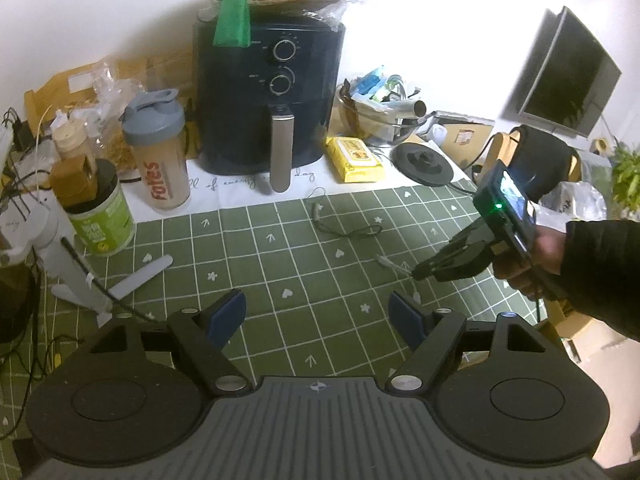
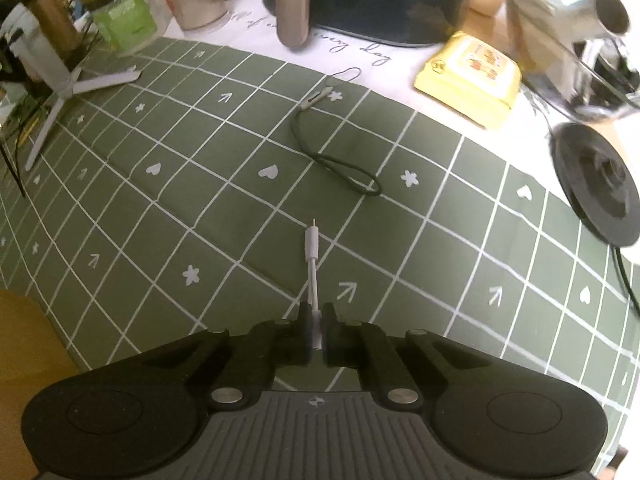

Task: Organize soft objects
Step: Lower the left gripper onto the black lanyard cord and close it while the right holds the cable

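A short white adapter cable lies on the green checked tablecloth, its plug pointing away. My right gripper is shut on its near end; the same gripper and cable show in the left wrist view at right. A dark wrist-strap cord lies on the cloth beyond, apart from the cable; it also shows in the left wrist view. My left gripper is open and empty above the cloth's near middle.
A black air fryer stands at the back, with a shaker bottle, a green jar and a white tripod to the left. A yellow wipes pack, a black round base and a cluttered bowl sit at right.
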Tool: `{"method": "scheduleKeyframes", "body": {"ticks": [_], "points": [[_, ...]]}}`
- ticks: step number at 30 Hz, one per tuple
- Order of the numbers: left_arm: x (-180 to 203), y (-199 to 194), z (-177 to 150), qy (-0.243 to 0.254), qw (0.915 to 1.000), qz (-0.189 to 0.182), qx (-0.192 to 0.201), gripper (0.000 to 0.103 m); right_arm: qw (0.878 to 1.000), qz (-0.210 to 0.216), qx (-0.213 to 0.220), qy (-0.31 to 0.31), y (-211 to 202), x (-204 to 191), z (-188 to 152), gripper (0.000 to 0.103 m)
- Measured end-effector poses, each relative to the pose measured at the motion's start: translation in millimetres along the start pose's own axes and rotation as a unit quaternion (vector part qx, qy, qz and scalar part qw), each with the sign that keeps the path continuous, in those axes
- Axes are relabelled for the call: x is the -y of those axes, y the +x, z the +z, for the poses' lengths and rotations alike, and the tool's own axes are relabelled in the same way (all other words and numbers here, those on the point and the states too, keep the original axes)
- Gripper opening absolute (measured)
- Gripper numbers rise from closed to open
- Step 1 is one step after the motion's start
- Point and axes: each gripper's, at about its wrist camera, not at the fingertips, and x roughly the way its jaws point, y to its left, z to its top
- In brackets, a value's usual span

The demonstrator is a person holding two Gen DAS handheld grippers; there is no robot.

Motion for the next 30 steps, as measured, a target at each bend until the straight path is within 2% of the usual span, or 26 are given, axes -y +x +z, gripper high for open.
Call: {"method": "scheduleKeyframes", "body": {"ticks": [3, 7, 8, 9, 11, 16, 19, 20, 25, 30], "points": [[1.8, 2.8, 3.1, 0.010, 0.9999, -0.004, -0.001, 0.078, 1.000, -0.003, 0.003, -0.003, -2.5, -3.7, -1.3, 0.006], [4.0, 8.8, 7.1, 0.024, 0.9997, -0.007, -0.005, 0.078, 1.000, 0.002, -0.017, 0.004, 4.5, -4.0, 0.6, 0.008], [4.4, 9.8, 7.9, 0.027, 0.9996, -0.008, -0.005, 0.078, 1.000, -0.001, -0.016, 0.000, 6.3, -5.4, 0.9, 0.012], [4.6, 11.1, 8.9, 0.030, 0.9995, -0.009, -0.006, 0.078, 1.000, -0.004, -0.014, -0.004, 7.6, -6.5, 1.0, 0.023], [4.6, 13.4, 10.4, 0.033, 0.9994, -0.009, -0.008, 0.078, 1.000, -0.006, -0.002, -0.006, 10.0, -6.7, 1.9, 0.031], [2.5, 18.1, 14.9, 0.043, 0.9989, -0.010, -0.014, 0.078, 1.000, -0.013, -0.010, -0.008, 24.3, -7.7, 5.6, 0.029], [2.8, 22.4, 17.9, 0.052, 0.9984, -0.010, -0.016, 0.078, 0.999, -0.024, -0.004, -0.022, 24.3, -12.3, 4.4, 0.015], [3.0, 24.1, 18.8, 0.055, 0.9983, -0.011, -0.018, 0.078, 0.999, -0.023, -0.003, -0.021, 24.3, -12.4, 3.7, 0.007], [5.4, 36.2, 23.8, 0.072, 0.9969, -0.018, -0.025, 0.078, 0.999, -0.025, 0.003, -0.034, 22.9, -16.7, -2.0, 0.005], [7.3, 51.3, 32.2, 0.091, 0.9951, -0.027, -0.029, 0.078, 1.000, -0.018, 0.019, -0.013, 7.2, -14.8, -10.1, 0.003]]}}
